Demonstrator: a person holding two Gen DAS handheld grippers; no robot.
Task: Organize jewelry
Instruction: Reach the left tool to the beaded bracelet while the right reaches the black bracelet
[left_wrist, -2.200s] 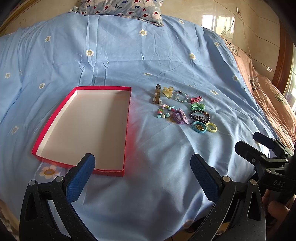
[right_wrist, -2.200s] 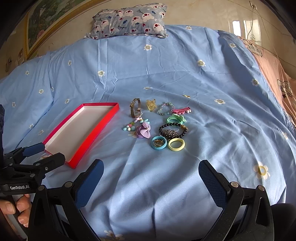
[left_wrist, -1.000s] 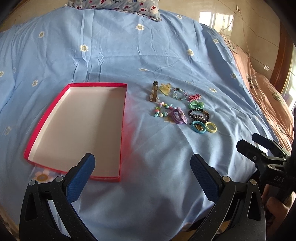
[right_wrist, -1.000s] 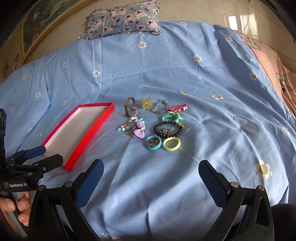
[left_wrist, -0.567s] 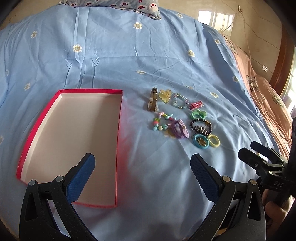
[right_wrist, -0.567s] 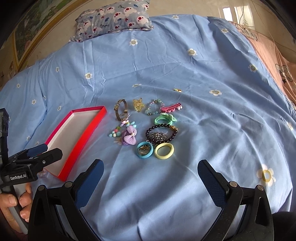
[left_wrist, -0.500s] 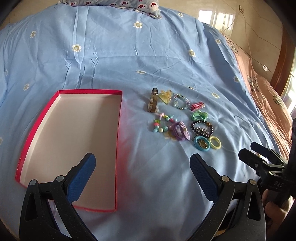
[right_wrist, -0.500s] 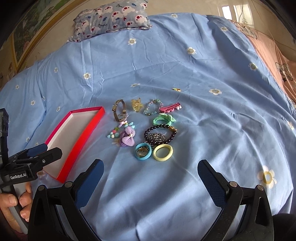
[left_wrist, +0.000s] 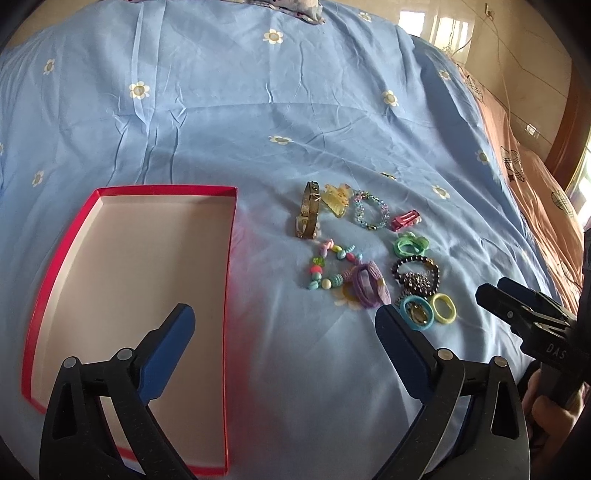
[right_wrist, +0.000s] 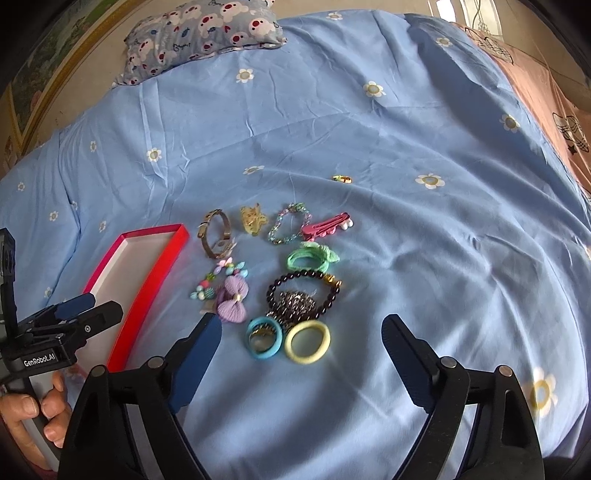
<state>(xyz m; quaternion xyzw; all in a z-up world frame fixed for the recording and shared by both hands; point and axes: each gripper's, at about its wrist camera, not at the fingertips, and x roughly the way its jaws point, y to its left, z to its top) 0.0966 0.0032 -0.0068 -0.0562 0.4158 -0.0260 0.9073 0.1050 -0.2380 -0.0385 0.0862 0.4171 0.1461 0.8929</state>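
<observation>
Left wrist view, red tray (left_wrist: 66, 258) empty, jewelry (left_wrist: 369, 258) beside

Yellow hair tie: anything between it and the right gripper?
Nothing visible. The yellow hair tie lies on open blue sheet just ahead of the right gripper, whose jaws are closing with nothing between them. The blue hair tie sits close beside it.
</observation>
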